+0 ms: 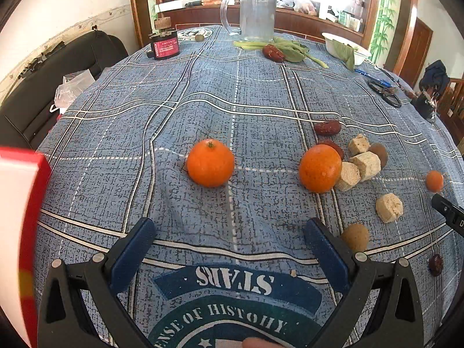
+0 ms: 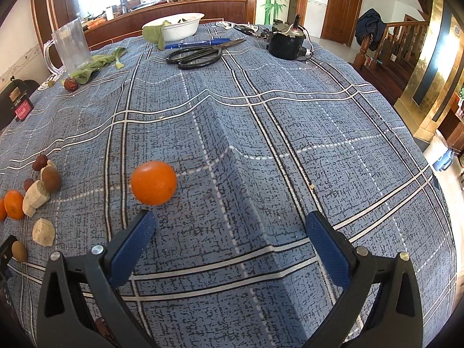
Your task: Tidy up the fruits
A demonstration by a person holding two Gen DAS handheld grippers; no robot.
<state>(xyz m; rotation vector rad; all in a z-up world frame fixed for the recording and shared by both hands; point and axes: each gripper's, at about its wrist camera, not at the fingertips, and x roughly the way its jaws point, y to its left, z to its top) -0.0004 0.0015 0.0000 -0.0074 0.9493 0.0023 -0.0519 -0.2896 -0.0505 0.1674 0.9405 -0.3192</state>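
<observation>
The left gripper [image 1: 232, 237] hung spread wide and empty, one orange [image 1: 210, 163] lying mid-frame above its gap on the tablecloth [image 1: 174, 92]. The right gripper [image 2: 232, 232] gaped empty too, a lone orange [image 2: 153, 182] just above its left fingertip [image 2: 145, 223].

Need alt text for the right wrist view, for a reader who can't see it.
An open, empty right hand-held gripper hovers over a blue plaid tablecloth, with an orange just ahead of its left fingertip. More oranges, pale chunks and brown fruits cluster at the left edge; scissors, a white bowl and a clear pitcher sit at the far side.
</observation>
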